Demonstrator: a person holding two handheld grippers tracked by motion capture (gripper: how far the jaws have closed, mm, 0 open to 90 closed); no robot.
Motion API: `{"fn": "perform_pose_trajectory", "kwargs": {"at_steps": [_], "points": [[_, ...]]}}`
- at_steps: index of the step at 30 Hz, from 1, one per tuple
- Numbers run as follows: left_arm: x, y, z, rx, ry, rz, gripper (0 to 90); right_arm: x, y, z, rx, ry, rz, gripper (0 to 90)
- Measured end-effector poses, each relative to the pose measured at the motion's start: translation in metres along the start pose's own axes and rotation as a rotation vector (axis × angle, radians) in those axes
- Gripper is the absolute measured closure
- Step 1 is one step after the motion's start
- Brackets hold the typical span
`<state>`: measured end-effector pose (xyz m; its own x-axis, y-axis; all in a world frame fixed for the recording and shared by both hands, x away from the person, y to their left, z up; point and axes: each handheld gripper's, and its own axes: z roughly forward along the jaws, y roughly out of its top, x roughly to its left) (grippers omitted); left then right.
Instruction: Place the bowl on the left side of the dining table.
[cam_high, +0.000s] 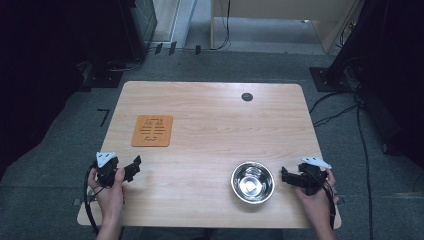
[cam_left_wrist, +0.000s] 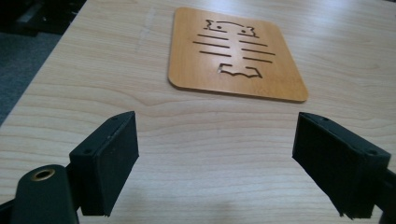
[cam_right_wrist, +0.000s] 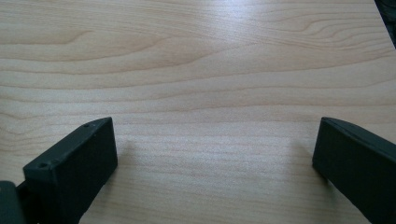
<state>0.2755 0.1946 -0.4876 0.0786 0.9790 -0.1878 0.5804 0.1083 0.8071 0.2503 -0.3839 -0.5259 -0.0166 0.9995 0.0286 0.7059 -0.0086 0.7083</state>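
At the lower left of the high view, the left gripper is hovering with jaws spread wide, empty, facing the orange wooden trivet lying mid-left on the table. Lower right, the right gripper is gaping wide, empty, just beside the steel bowl; forearms are running off the bottom edge.

Hand-held gripper wide apart, over tbl.

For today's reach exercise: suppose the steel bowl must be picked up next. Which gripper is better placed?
Probably the right gripper: it sits open just beside the steel bowl, while the left gripper is across the table, nearer the wooden trivet.
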Motion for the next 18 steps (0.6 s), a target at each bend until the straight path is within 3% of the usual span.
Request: {"fn": "perform_pose_trajectory", "kwargs": {"at_steps": [7, 18], "points": [[-0.017, 0.001, -0.001, 0.016, -0.065, 0.013, 14.2, 0.0, 0.0, 0.0, 0.0, 0.0, 0.0, 0.0], [-0.05, 0.0, 0.007, 0.006, -0.089, 0.063, 14.1, 0.0, 0.0, 0.0, 0.0, 0.0, 0.0, 0.0]]}}
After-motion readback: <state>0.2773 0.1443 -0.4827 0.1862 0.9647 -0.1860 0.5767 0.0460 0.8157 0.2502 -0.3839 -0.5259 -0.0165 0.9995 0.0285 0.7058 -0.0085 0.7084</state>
